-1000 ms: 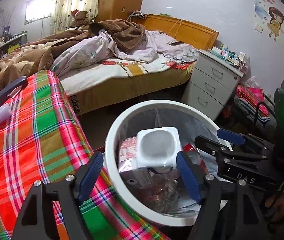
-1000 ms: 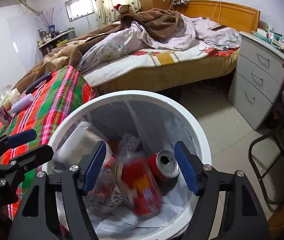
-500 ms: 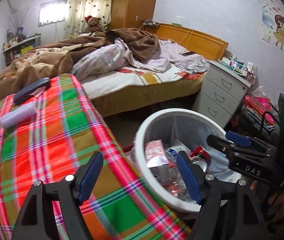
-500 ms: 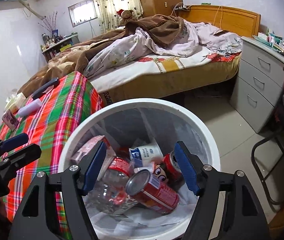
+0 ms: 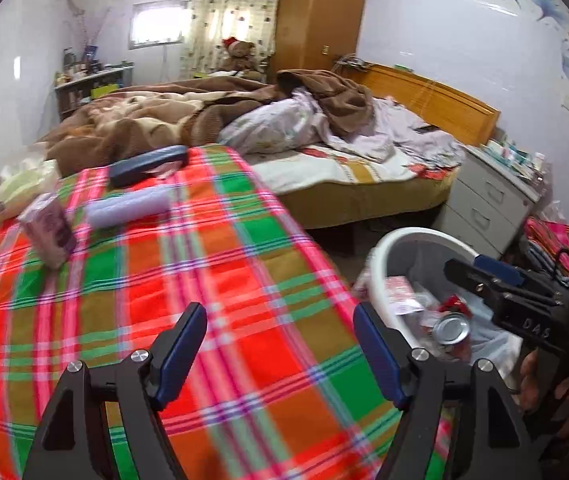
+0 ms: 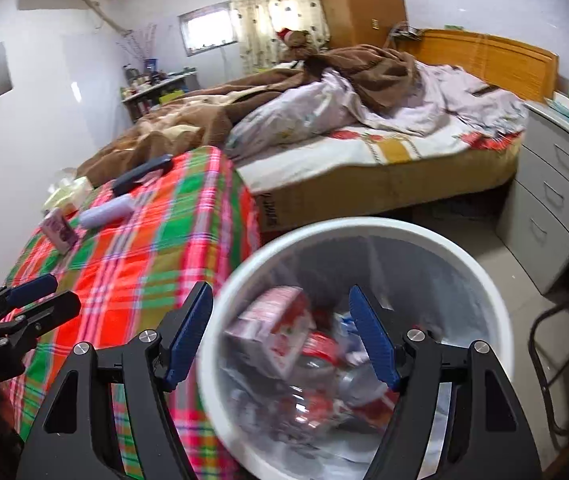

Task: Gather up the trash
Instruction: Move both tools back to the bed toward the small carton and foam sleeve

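A white round trash bin [image 6: 480,276] stands on the floor beside the plaid-covered table [image 6: 152,264]. It holds red cans, a bottle and wrappers [image 6: 284,328]. My right gripper [image 6: 280,340] is open and empty over the bin's left rim. My left gripper [image 5: 280,352] is open and empty above the table's plaid cloth [image 5: 164,300]. The bin [image 5: 404,236] lies to its right with a can [image 5: 450,330] inside. On the table's far end sit a small pink box [image 5: 50,232], a pale lilac tube [image 5: 128,208] and a dark blue case [image 5: 146,164].
A bed [image 5: 324,152] with rumpled blankets fills the room behind the table. A grey drawer unit [image 5: 488,204] stands right of the bed. A metal chair frame [image 6: 552,344] is at the right of the bin. A pale bag [image 5: 20,184] lies at the table's far left.
Both grippers have swung left, away from the bin and toward the table. The trash dropped into the bin has settled. The left gripper now looks over the cloth instead of the bin.
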{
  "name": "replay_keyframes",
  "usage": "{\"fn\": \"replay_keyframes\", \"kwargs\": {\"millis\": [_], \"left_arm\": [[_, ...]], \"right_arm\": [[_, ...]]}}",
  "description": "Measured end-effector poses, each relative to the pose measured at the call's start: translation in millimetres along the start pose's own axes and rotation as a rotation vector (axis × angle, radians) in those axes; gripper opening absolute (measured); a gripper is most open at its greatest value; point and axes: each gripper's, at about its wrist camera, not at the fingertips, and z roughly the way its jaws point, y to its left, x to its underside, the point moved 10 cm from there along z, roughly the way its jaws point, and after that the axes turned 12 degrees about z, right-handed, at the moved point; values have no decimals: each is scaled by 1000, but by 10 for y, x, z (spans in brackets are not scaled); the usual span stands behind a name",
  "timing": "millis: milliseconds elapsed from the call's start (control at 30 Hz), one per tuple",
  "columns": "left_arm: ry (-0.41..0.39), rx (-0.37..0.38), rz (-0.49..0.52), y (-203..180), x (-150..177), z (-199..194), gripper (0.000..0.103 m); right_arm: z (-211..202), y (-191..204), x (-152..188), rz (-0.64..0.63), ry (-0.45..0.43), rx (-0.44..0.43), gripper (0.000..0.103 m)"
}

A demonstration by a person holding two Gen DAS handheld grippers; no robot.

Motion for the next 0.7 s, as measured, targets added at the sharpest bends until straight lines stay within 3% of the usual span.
{"fn": "replay_keyframes", "kwargs": {"millis": [300, 700], "left_arm": [[-3, -120, -72, 773, 145, -178, 75], [-7, -205, -184, 1802, 251, -299, 78]], "right_arm": [[163, 598, -16, -94, 3, -74, 72], [428, 1287, -24, -228, 57, -137, 72]]}}
